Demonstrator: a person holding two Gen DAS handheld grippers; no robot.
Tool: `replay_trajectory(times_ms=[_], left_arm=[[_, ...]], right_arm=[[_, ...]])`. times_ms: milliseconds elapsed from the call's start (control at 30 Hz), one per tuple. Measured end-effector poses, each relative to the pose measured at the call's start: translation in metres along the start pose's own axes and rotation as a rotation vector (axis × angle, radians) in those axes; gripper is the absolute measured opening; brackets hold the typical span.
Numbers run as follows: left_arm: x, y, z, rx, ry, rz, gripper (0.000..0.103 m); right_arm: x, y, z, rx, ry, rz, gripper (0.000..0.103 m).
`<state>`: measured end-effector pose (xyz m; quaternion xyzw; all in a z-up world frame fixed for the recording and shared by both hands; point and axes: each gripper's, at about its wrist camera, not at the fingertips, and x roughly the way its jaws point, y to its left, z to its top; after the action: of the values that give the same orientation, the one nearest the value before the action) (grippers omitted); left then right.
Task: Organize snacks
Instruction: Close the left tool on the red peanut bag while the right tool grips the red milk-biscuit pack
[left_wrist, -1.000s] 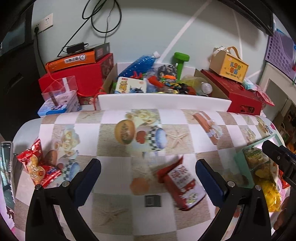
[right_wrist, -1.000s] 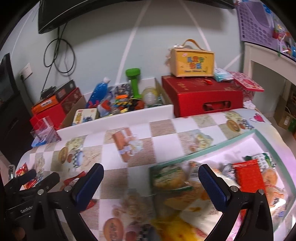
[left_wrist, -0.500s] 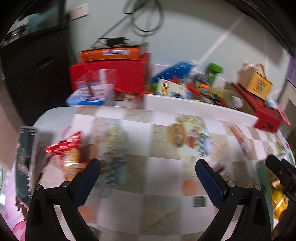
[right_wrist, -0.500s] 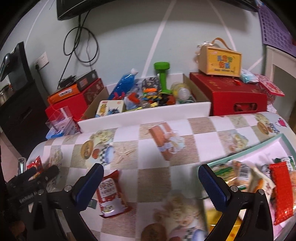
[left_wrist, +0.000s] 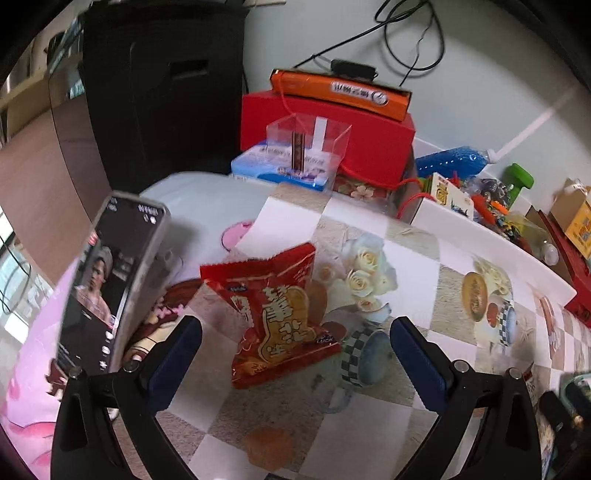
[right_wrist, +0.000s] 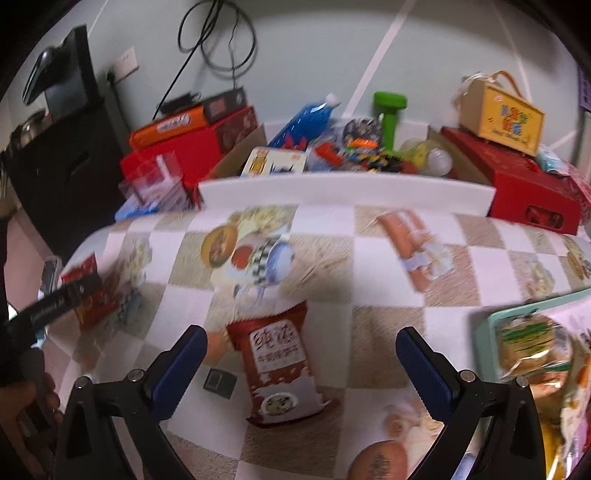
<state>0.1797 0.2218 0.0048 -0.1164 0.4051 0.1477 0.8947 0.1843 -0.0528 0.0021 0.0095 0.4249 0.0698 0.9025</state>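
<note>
Left gripper (left_wrist: 295, 354) and right gripper (right_wrist: 301, 363): black frames, silver screws. Fingers (left_wrist: 175, 354) carry blue ribbed pads.

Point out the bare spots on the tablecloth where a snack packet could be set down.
Free: the checkered stretch between the white board and the dark-red packet, and the squares right of that packet up to the tray. Crowded: the tray's inside, and the left edge around the phone and red packet.
</note>
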Motion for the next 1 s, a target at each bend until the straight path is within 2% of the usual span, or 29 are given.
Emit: replay_trajectory(times_ms=[67, 133, 200, 333, 400, 467, 533, 567, 600, 633, 833, 1000], left_arm=[[0.006, 0.002, -0.001, -0.013, 0.007, -0.005, 0.101], [0.012, 0.003, -0.002, -0.025, 0.017, -0.019, 0.095], [0.014, 0.002, -0.003, -0.029, 0.018, -0.020, 0.084], [0.019, 0.001, -0.005, -0.028, 0.028, -0.028, 0.069], [0.020, -0.001, -0.007, -0.025, 0.037, -0.040, 0.055], [0.022, -0.006, -0.007, -0.012, 0.043, -0.051, 0.050], [0.022, -0.013, -0.008, 0.016, 0.048, -0.062, 0.050], [0.022, -0.016, -0.008, 0.027, 0.050, -0.072, 0.049], [0.022, -0.019, -0.008, 0.036, 0.053, -0.085, 0.042], [0.023, -0.024, -0.009, 0.048, 0.062, -0.107, 0.042], [0.023, -0.054, -0.012, 0.130, 0.080, -0.175, 0.041], [0.020, -0.079, -0.017, 0.192, 0.093, -0.228, 0.040]], right_arm=[[0.007, 0.003, -0.003, -0.011, 0.021, 0.004, 0.103], [0.014, 0.005, -0.007, -0.022, 0.041, 0.004, 0.103], [0.019, 0.006, -0.010, -0.028, 0.054, 0.005, 0.103], [0.026, 0.005, -0.014, -0.026, 0.069, -0.006, 0.103], [0.028, 0.004, -0.014, -0.024, 0.068, -0.016, 0.103], [0.028, 0.003, -0.014, -0.025, 0.068, -0.020, 0.101], [0.028, 0.002, -0.015, -0.026, 0.066, -0.023, 0.091], [0.029, 0.002, -0.015, -0.026, 0.066, -0.024, 0.090], [0.029, 0.001, -0.015, -0.024, 0.068, -0.022, 0.087], [0.029, 0.001, -0.015, -0.022, 0.068, -0.021, 0.084], [0.027, -0.004, -0.015, -0.006, 0.062, -0.019, 0.059], [0.026, -0.009, -0.014, 0.009, 0.057, -0.006, 0.043]])
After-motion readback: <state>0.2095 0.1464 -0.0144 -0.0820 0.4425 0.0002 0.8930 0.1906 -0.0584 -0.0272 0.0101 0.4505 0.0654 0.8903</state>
